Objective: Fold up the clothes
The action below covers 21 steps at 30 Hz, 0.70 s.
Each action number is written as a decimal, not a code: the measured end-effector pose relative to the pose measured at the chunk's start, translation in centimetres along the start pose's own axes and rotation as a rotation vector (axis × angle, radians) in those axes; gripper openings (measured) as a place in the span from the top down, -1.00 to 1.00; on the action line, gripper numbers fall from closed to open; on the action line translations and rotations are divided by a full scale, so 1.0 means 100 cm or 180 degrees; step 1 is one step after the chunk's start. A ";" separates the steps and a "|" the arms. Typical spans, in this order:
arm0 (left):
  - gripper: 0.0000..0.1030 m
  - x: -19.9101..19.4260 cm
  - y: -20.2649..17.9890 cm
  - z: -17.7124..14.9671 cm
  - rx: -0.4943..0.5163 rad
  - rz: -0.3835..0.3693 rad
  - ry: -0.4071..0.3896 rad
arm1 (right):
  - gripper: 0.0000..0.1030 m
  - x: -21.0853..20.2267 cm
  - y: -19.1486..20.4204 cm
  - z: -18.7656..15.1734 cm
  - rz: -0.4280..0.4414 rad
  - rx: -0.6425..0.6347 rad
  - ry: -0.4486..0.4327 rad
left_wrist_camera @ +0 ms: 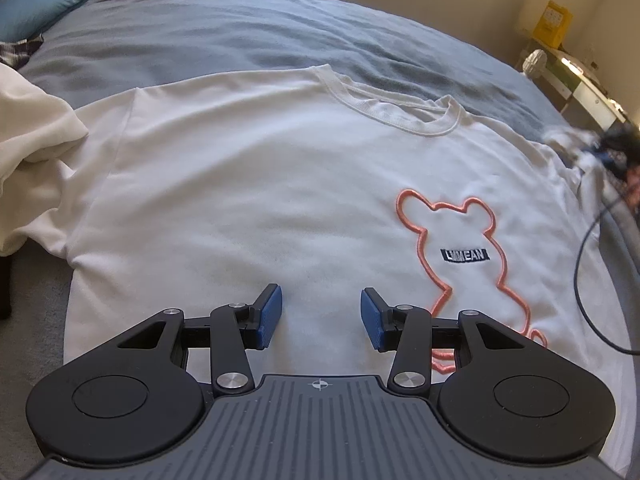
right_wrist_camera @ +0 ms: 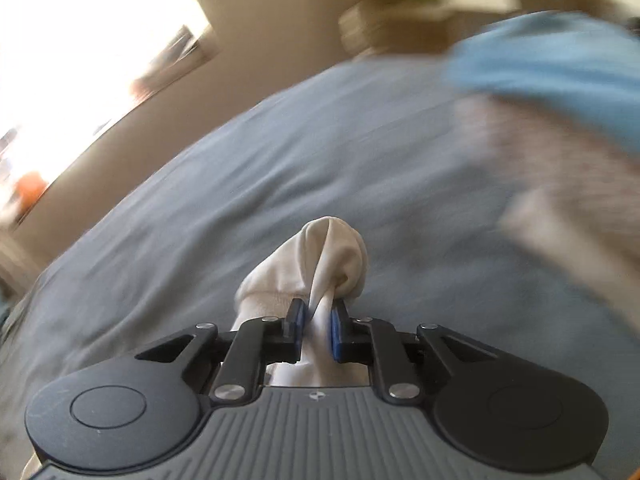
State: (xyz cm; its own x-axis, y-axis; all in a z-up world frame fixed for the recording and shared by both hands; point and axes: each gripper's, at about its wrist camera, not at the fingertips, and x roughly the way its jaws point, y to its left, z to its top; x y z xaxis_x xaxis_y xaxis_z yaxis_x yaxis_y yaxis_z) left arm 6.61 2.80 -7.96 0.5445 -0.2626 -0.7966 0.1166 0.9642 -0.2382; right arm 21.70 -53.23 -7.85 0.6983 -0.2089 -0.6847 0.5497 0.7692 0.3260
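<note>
While its blue pads stand apart with nothing between them, the left gripper hangs over the lower front of the white T-shirt, which lies spread flat on the grey-blue bed cover. Open cover stretches beyond the collar; the bed edge falls away at left. The right gripper pinches a bunched fold of white cloth above bare cover. A pink outlined bear marks the shirt.

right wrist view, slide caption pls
Right gripper pinching bunched white fabric above the grey-blue bedspread.
</note>
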 end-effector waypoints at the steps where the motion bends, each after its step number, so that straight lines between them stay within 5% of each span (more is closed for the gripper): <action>1: 0.16 0.000 0.001 0.000 -0.0008 -0.0007 0.0000 | 0.64 0.001 -0.010 -0.001 -0.0115 0.0015 0.0014; 5: 0.16 0.001 0.003 0.002 -0.0042 -0.0035 -0.0006 | 0.09 0.004 -0.044 -0.007 -0.0330 0.0266 0.0156; 10: 0.16 0.002 0.003 0.002 -0.0031 -0.0035 -0.0020 | 0.07 -0.038 -0.026 -0.015 -0.0520 -0.0257 -0.0388; 12: 0.16 0.002 0.003 0.001 -0.0033 -0.0026 -0.0025 | 0.08 -0.053 -0.004 -0.019 -0.0309 -0.0609 -0.0506; 16: 0.16 0.002 0.003 0.000 -0.0055 0.0006 -0.0035 | 0.36 -0.046 0.061 -0.038 0.0566 -0.1212 0.0237; 17: 0.16 0.002 0.003 0.000 -0.0060 0.0014 -0.0037 | 0.64 -0.035 0.077 -0.045 0.0635 -0.1305 0.0443; 21: 0.16 0.001 0.004 -0.003 -0.0050 0.0062 -0.0061 | 0.86 0.044 0.097 -0.059 0.0288 -0.1298 0.0971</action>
State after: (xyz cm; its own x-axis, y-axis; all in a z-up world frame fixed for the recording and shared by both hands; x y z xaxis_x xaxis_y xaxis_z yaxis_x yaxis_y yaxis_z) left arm 6.43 3.14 -8.32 0.5624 -0.2430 -0.7904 0.0928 0.9684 -0.2317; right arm 27.41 -43.07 -11.57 0.5358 0.0082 -0.8443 0.2275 0.9616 0.1537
